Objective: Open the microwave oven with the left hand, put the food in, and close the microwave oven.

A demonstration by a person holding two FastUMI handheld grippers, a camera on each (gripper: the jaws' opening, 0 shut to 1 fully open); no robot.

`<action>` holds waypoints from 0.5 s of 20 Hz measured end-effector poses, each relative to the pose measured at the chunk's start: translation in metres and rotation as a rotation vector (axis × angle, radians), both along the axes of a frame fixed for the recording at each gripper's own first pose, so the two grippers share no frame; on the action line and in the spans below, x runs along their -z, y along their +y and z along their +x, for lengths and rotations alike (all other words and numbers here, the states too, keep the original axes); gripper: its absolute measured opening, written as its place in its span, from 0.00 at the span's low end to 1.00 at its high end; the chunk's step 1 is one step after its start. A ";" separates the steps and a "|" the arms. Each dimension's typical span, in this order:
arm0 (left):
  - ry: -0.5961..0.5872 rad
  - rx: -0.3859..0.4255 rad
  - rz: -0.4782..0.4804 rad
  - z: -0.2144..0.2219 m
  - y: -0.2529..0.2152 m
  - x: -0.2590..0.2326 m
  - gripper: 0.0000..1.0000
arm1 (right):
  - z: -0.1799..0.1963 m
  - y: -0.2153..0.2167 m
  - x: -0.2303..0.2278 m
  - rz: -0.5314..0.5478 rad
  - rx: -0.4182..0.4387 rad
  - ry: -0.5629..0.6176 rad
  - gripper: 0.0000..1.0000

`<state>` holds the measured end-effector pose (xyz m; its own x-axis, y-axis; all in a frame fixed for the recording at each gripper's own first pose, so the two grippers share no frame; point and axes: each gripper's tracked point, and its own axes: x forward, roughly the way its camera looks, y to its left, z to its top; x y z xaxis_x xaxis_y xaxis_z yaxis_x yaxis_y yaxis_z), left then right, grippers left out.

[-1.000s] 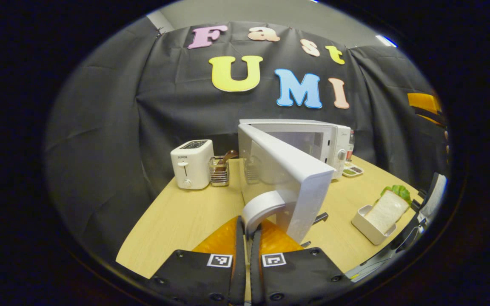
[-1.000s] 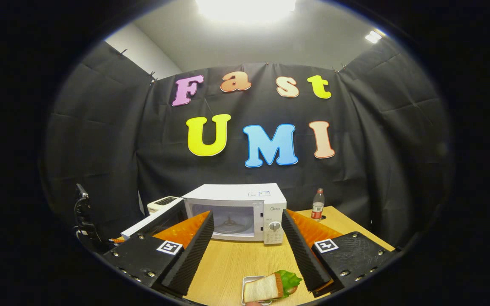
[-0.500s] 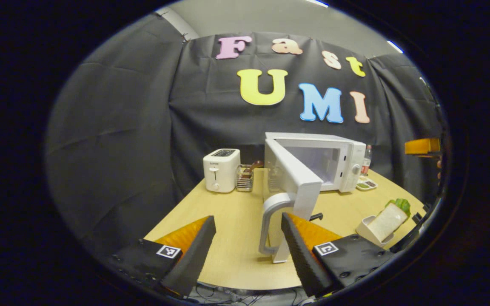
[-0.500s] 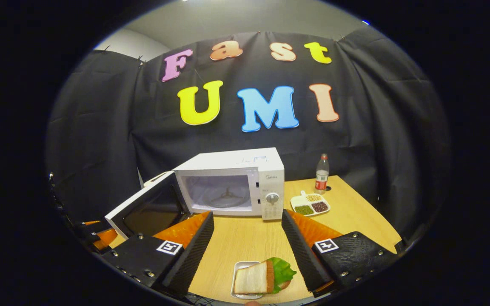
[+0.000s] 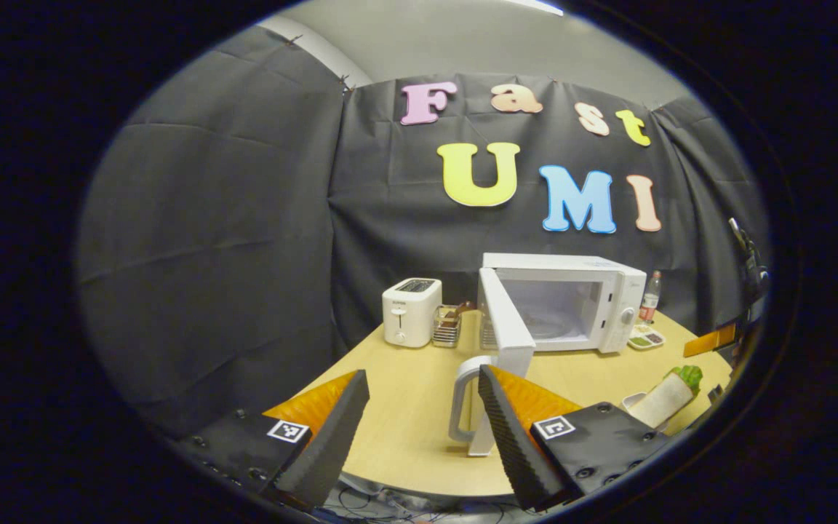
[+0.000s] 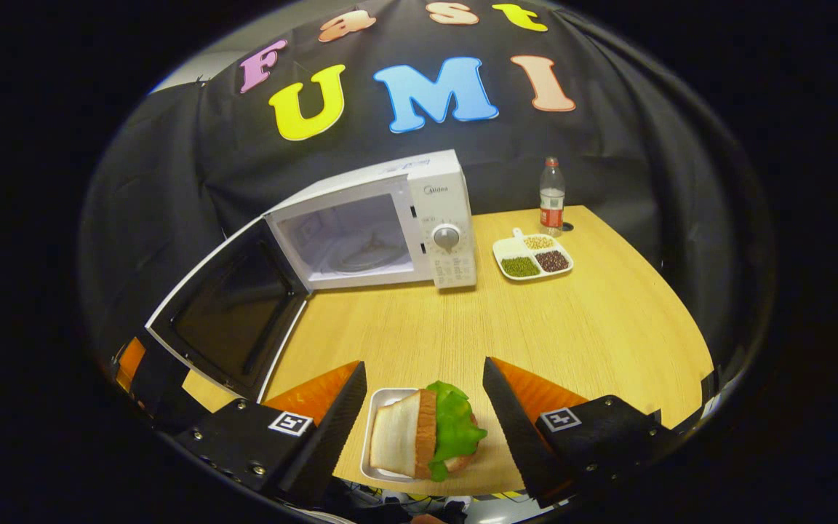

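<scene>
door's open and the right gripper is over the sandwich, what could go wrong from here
1. The sandwich stands on edge in a small tray, lettuce loose at one side; the open right gripper may squash it or drag the tray.
2. The door swings out over the table to the left of the oven; a carry from that side could clip it.
3. The open left gripper sits close to the door handle and could nudge the door.

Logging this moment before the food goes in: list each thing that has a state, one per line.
microwave door: swung wide open, handle free.
microwave: cavity empty, turntable bare.
sandwich: on its tray, on the table, between the open fingers, ungripped.
left gripper: open, holding nothing.
right gripper: open, around the sandwich.
bottle: upright, capped.
toaster: upright, lever up.
</scene>
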<state>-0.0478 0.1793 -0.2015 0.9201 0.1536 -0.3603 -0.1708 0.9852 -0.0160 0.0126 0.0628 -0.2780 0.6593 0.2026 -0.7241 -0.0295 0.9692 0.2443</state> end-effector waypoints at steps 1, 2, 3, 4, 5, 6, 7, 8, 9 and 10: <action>0.001 -0.010 0.003 -0.002 -0.004 0.001 0.96 | -0.004 -0.001 0.008 0.012 -0.011 0.030 0.98; 0.004 -0.021 0.008 -0.002 -0.006 0.000 0.96 | -0.008 -0.002 0.015 0.022 -0.022 0.061 0.98; 0.007 -0.030 0.014 -0.005 -0.008 0.000 0.95 | -0.010 0.001 0.022 0.036 -0.032 0.090 0.98; 0.011 -0.039 0.019 -0.008 -0.010 0.000 0.95 | -0.014 0.003 0.028 0.054 -0.040 0.119 0.98; 0.012 -0.047 0.022 -0.009 -0.013 0.001 0.96 | -0.019 0.004 0.035 0.073 -0.045 0.145 0.98; 0.017 -0.056 0.025 -0.011 -0.015 0.000 0.96 | -0.023 0.004 0.040 0.093 -0.046 0.169 0.98; 0.020 -0.064 0.030 -0.013 -0.015 0.000 0.96 | -0.027 0.006 0.044 0.119 -0.048 0.196 0.98; 0.020 -0.076 0.039 -0.013 -0.016 -0.001 0.96 | -0.034 0.010 0.049 0.148 -0.055 0.226 0.98; 0.021 -0.083 0.045 -0.014 -0.017 -0.001 0.97 | -0.039 0.012 0.053 0.171 -0.060 0.255 0.98; 0.021 -0.091 0.049 -0.015 -0.018 -0.001 0.97 | -0.043 0.013 0.057 0.190 -0.068 0.279 0.98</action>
